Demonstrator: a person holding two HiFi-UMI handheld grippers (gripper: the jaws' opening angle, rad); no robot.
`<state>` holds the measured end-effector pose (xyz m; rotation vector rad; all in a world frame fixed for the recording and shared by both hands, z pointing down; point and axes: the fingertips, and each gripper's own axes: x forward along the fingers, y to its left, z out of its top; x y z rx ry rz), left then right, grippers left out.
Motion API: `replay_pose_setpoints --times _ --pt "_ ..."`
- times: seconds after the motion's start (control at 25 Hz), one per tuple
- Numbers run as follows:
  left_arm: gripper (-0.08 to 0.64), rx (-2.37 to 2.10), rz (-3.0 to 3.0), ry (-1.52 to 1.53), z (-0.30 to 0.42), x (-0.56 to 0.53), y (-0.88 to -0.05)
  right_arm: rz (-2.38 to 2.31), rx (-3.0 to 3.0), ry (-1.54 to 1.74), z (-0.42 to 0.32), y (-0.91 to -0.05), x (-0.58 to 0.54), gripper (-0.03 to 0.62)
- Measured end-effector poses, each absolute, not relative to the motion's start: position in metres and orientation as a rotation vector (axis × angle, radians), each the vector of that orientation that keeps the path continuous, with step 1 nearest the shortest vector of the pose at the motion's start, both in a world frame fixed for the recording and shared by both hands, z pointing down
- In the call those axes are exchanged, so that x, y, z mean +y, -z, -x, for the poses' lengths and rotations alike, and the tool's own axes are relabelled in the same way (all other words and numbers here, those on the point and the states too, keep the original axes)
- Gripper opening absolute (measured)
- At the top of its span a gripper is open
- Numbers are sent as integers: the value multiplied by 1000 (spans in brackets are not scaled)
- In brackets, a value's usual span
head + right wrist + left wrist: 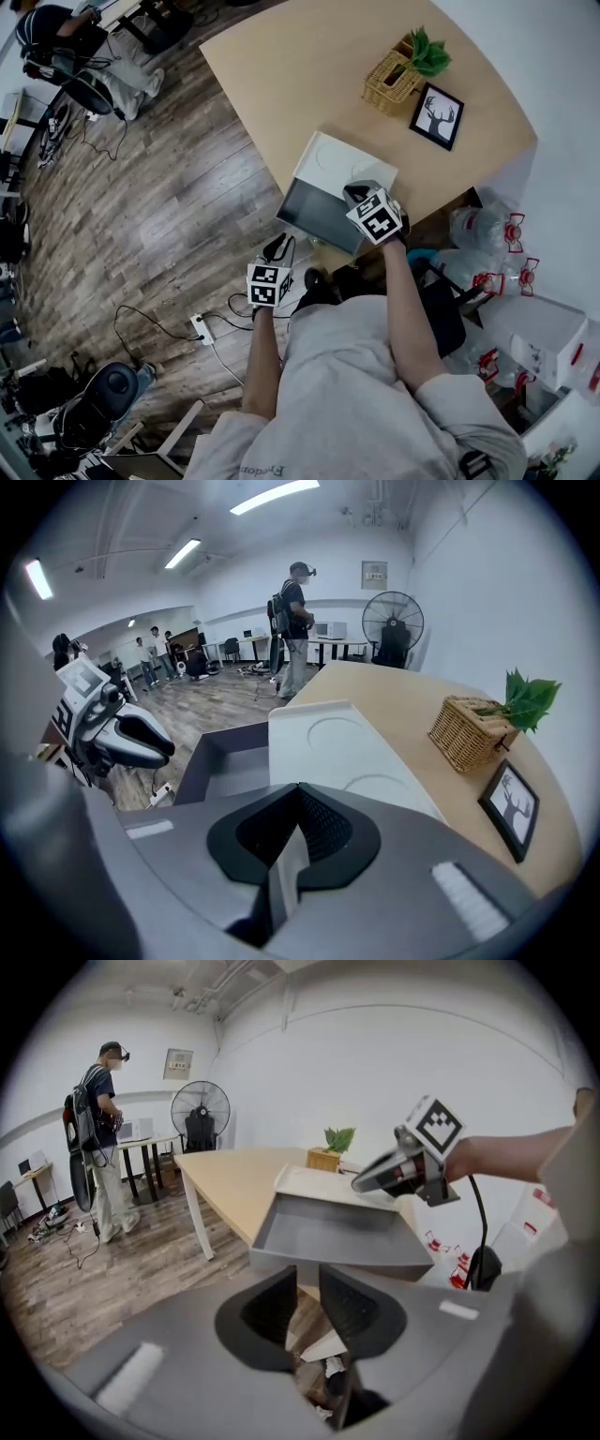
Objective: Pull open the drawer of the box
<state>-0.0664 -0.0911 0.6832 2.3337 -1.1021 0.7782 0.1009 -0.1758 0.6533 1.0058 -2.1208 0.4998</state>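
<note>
A white box lies near the table's front edge, and its grey drawer stands pulled out past the edge, over the floor. My right gripper rests over the box's top with its jaws shut and nothing between them; in the right gripper view the white lid and the empty drawer lie just ahead. My left gripper hangs over the floor, a short way in front of the drawer and apart from it. Its jaws stand open and empty, facing the drawer's front wall.
A wicker basket with a plant and a framed deer picture stand further back on the wooden table. Water bottles crowd the floor at the right. A power strip and cables lie below. A person stands by a fan.
</note>
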Motion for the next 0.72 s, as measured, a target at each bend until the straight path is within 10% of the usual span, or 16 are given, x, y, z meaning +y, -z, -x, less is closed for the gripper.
replay_pose_setpoints --times 0.72 --pt "133 -947 -2525 -649 25 -81 -619 -1551 -2170 -693 -115 -611 -73 2"
